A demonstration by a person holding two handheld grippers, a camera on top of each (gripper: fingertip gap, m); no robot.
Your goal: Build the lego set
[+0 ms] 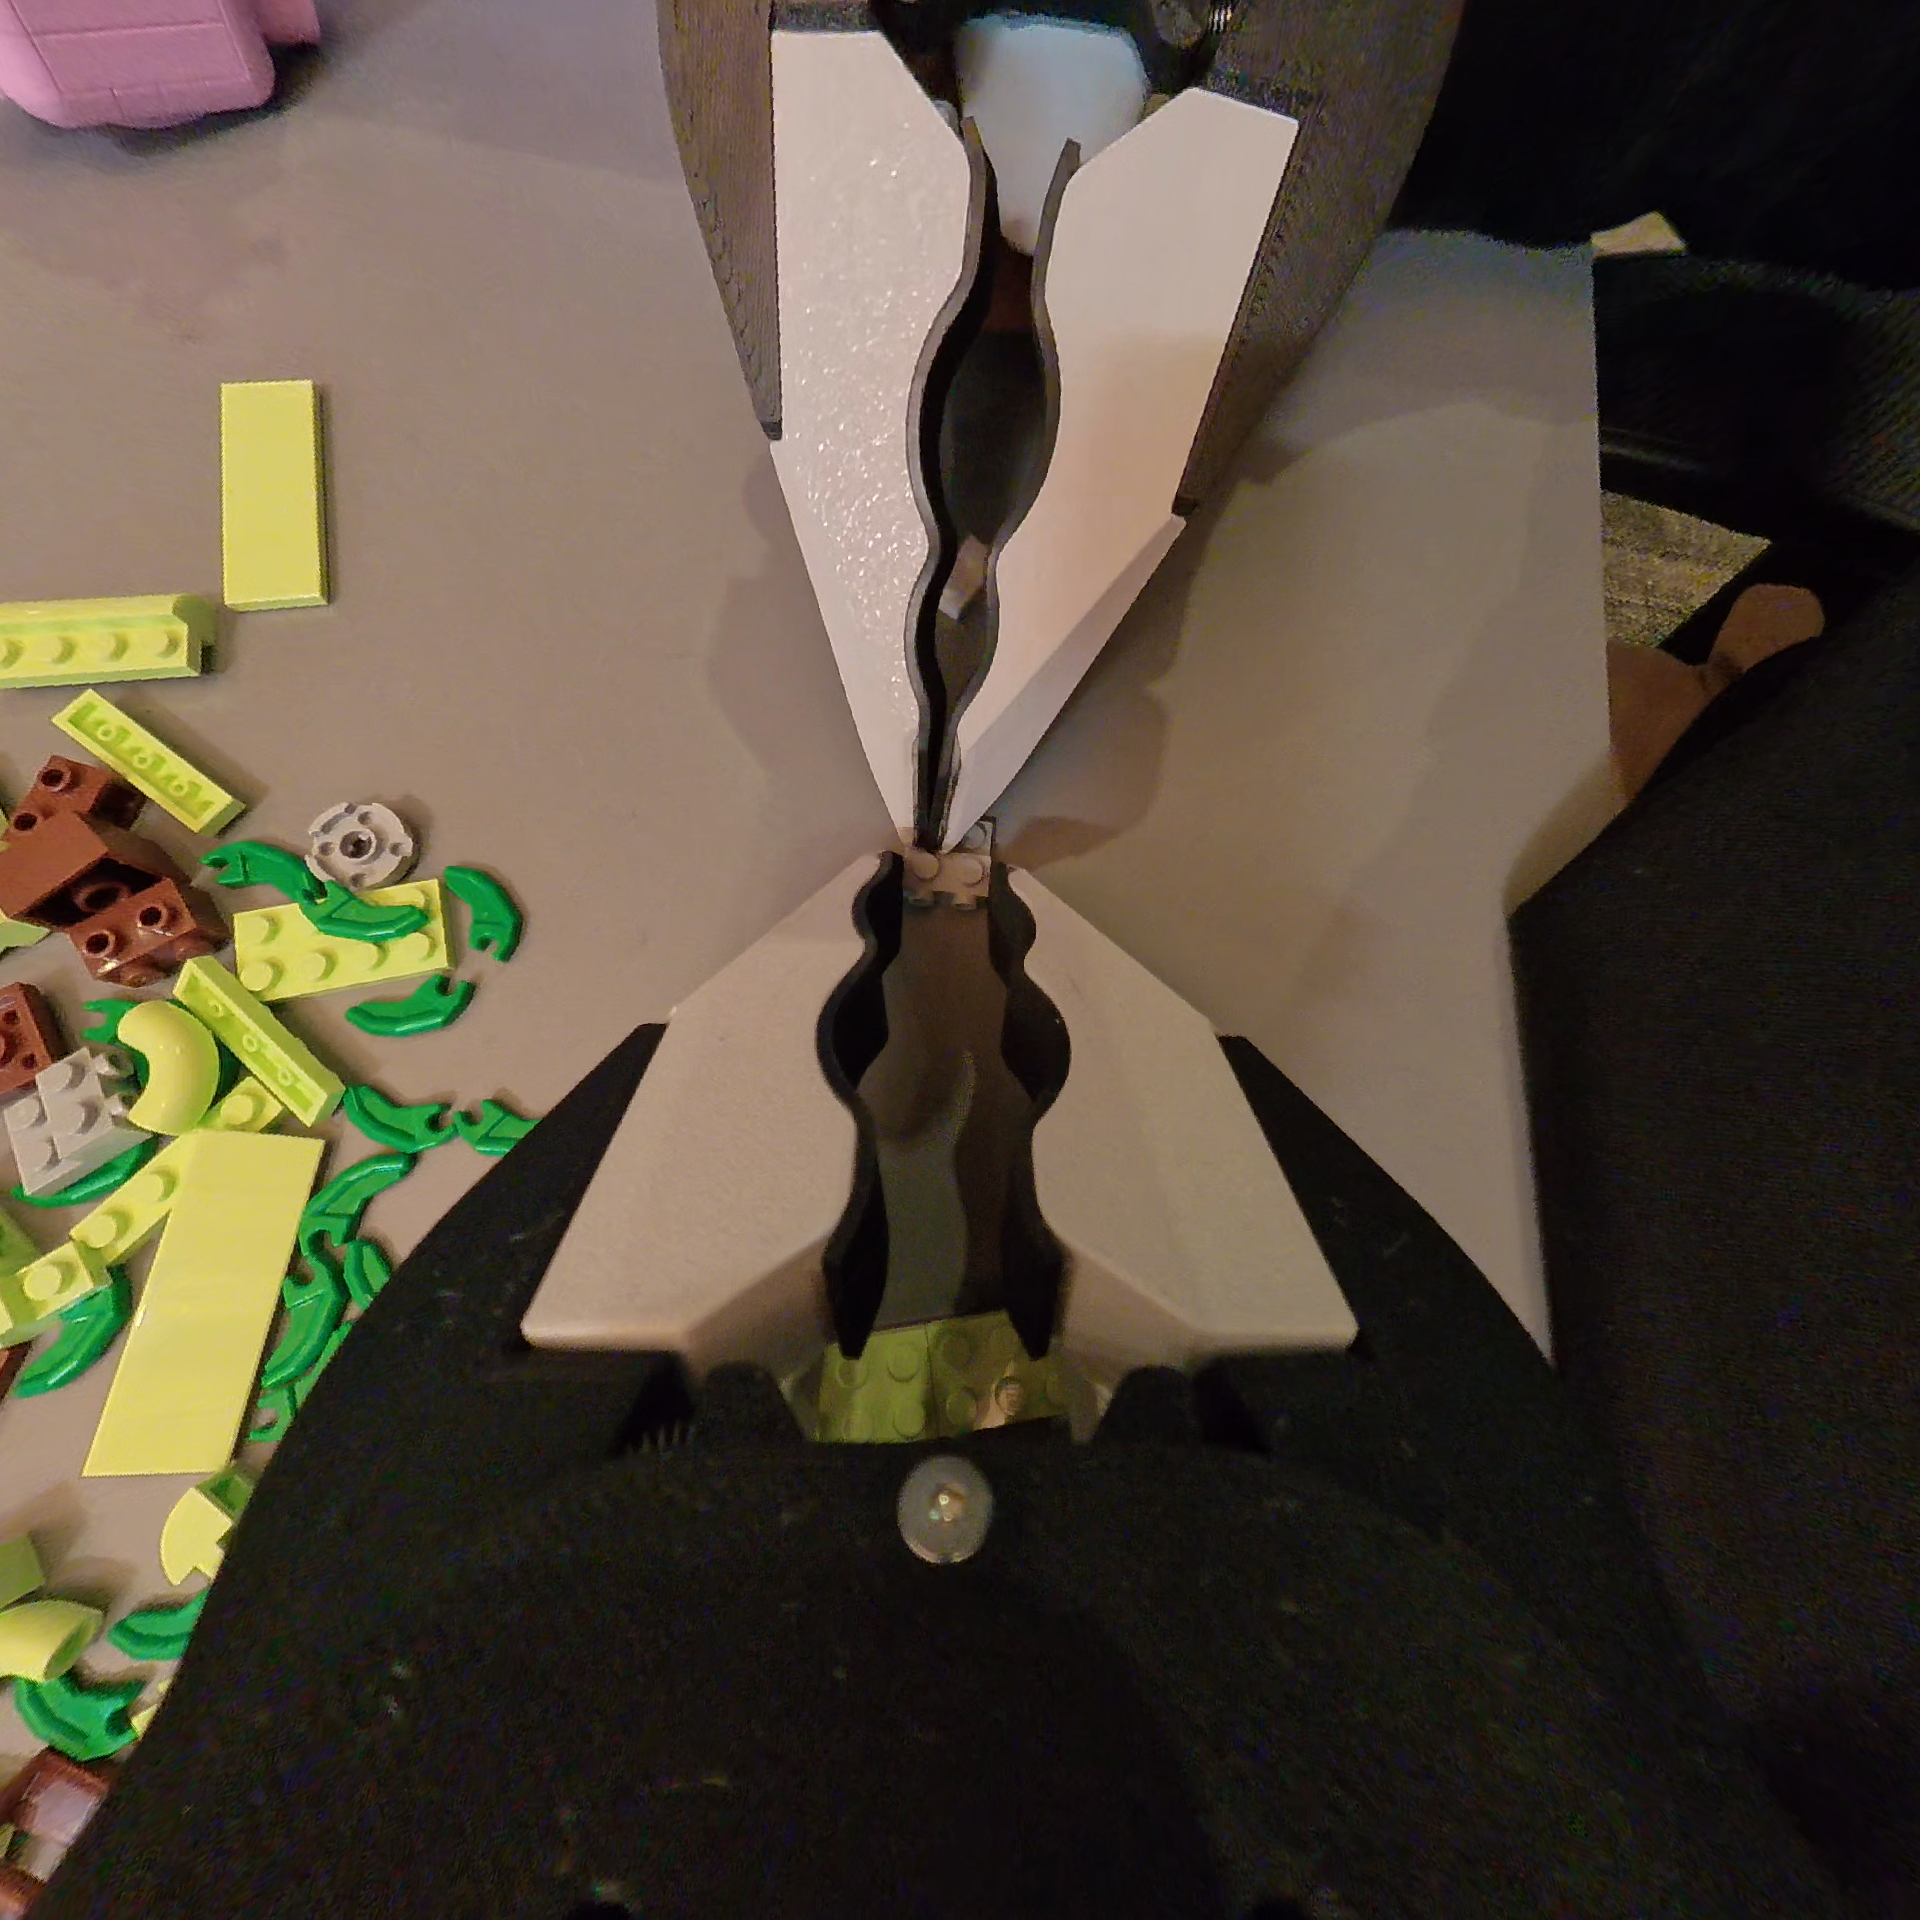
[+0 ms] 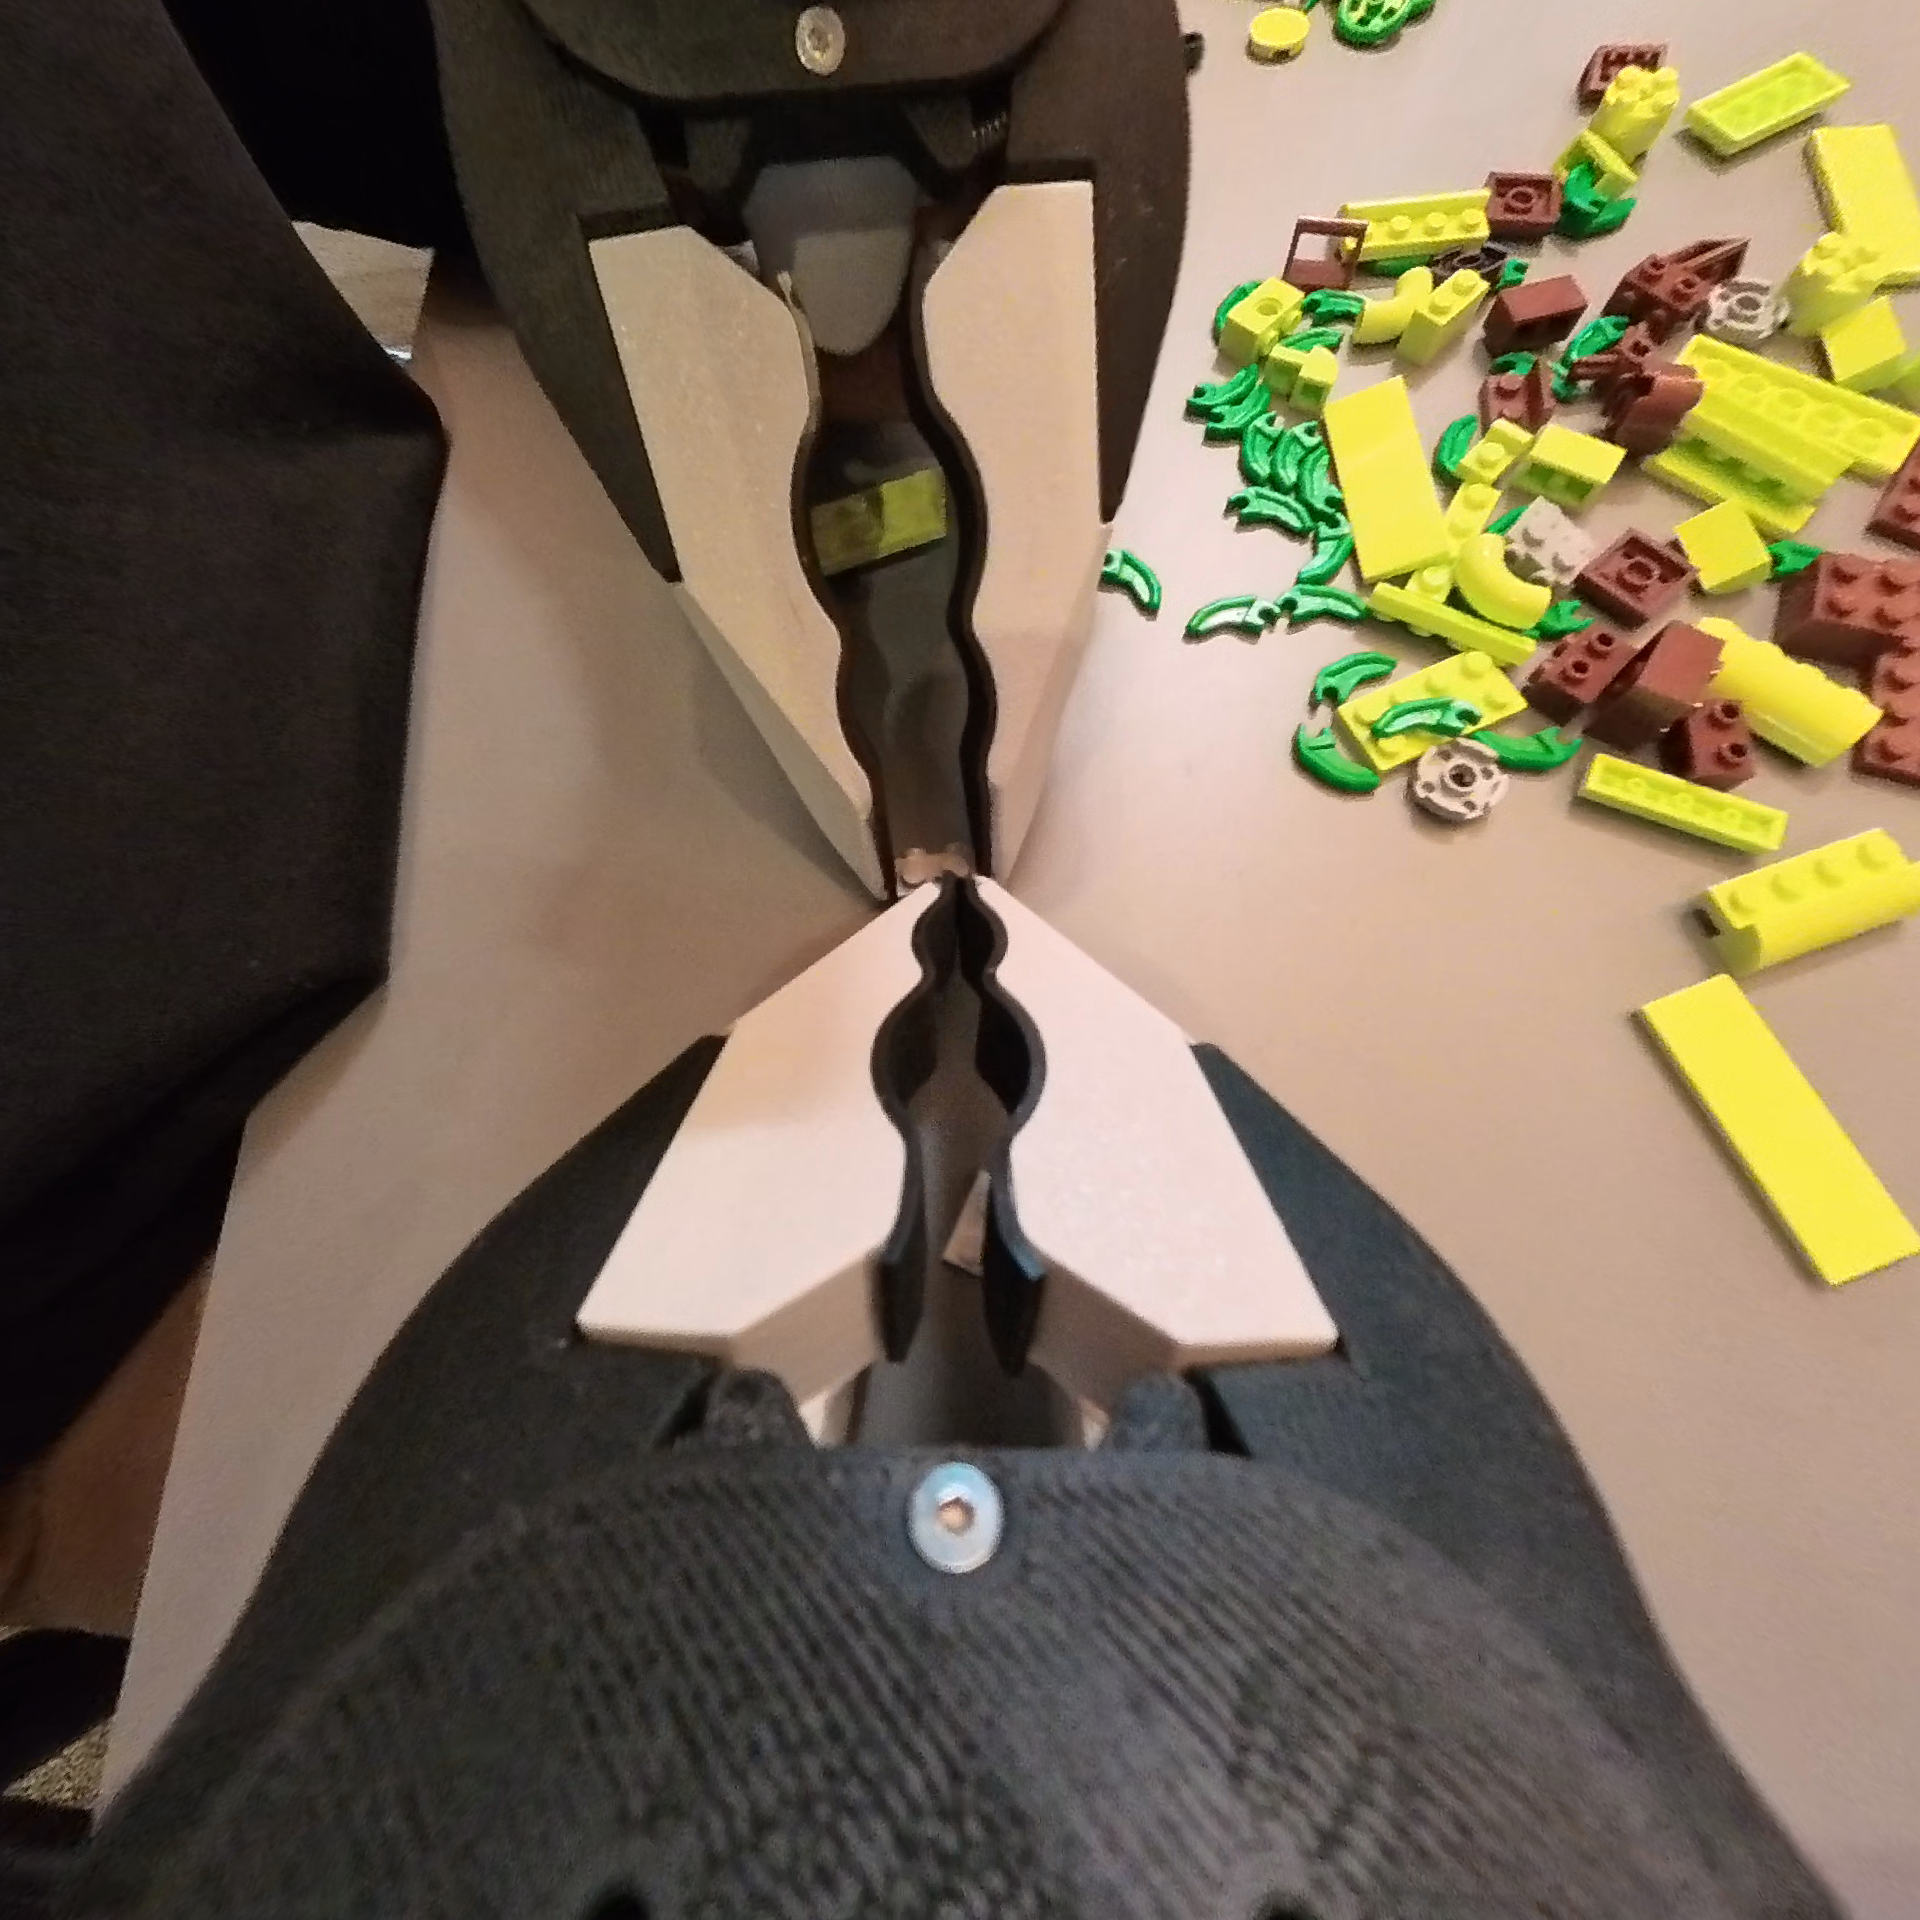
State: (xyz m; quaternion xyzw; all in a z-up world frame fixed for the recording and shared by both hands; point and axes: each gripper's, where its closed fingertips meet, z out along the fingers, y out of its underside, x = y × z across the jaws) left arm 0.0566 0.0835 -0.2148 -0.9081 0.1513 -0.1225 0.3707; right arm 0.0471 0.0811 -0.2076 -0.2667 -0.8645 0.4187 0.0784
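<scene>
My left gripper [image 1: 948, 878] rises from the bottom of the left wrist view, shut on a small grey lego piece [image 1: 951, 883] held at its tips above the grey table [image 1: 582, 343]. My right gripper [image 1: 935, 821] comes down from the top with its jaws pressed together, tips touching that piece. In the right wrist view my right gripper [image 2: 956, 885] is at the bottom and the left gripper [image 2: 928, 860] above it, with the grey piece [image 2: 928, 864] where the tips meet. A lime plate [image 1: 935, 1371] shows behind the left gripper's fingers [image 1: 727, 1195].
A pile of loose lime, brown, green and grey lego pieces [image 1: 208, 987] lies left of the grippers and shows at the right in the right wrist view [image 2: 1610, 468]. A pink object [image 1: 125, 52] sits at the far left. Dark clothing [image 2: 156, 520] borders the table edge. The tips of both grippers are at nearly the same place.
</scene>
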